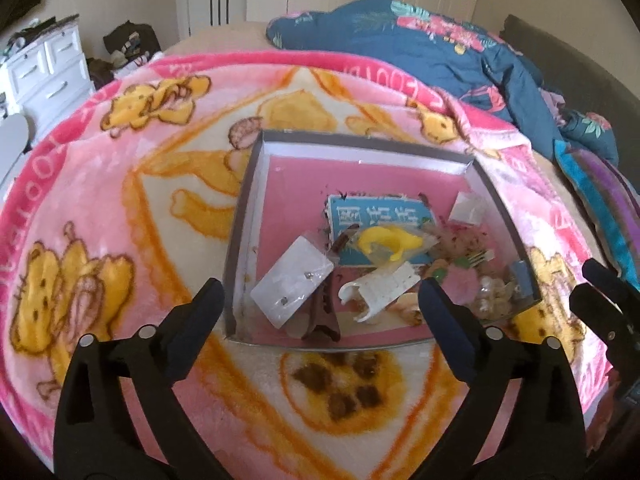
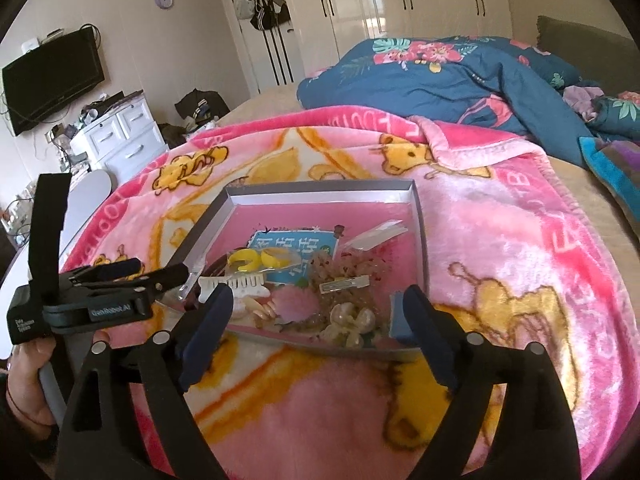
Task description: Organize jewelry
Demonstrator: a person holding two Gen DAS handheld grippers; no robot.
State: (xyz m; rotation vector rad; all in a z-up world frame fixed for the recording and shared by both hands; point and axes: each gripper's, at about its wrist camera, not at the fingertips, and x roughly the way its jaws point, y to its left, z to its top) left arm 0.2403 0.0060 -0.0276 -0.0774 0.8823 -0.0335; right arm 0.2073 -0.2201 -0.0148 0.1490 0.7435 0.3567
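A shallow grey box with a pink floor (image 1: pixel 256 184) (image 2: pixel 418 216) lies on a pink cartoon blanket. It holds a jumble of jewelry: a white hair claw (image 1: pixel 380 288) (image 2: pixel 236 282), a brown hair clip (image 1: pixel 324 312), a yellow piece in a bag (image 1: pixel 390 242) (image 2: pixel 256 260), a pink pompom (image 1: pixel 464 282) (image 2: pixel 290 304), pearly beads (image 1: pixel 492 296) (image 2: pixel 352 320), a white card (image 1: pixel 294 282) and a teal card (image 1: pixel 384 216) (image 2: pixel 296 248). My left gripper (image 1: pixel 320 300) (image 2: pixel 160 270) is open and empty over the box's near left corner. My right gripper (image 2: pixel 320 308) (image 1: pixel 588 280) is open and empty at the box's near edge.
The pink blanket (image 1: pixel 120 200) (image 2: pixel 500 240) covers a bed. A crumpled blue floral duvet (image 1: pixel 420 48) (image 2: pixel 440 76) lies behind the box. A white dresser (image 2: pixel 124 136) and a wall television (image 2: pixel 52 80) stand to the left. Wardrobes (image 2: pixel 400 4) line the far wall.
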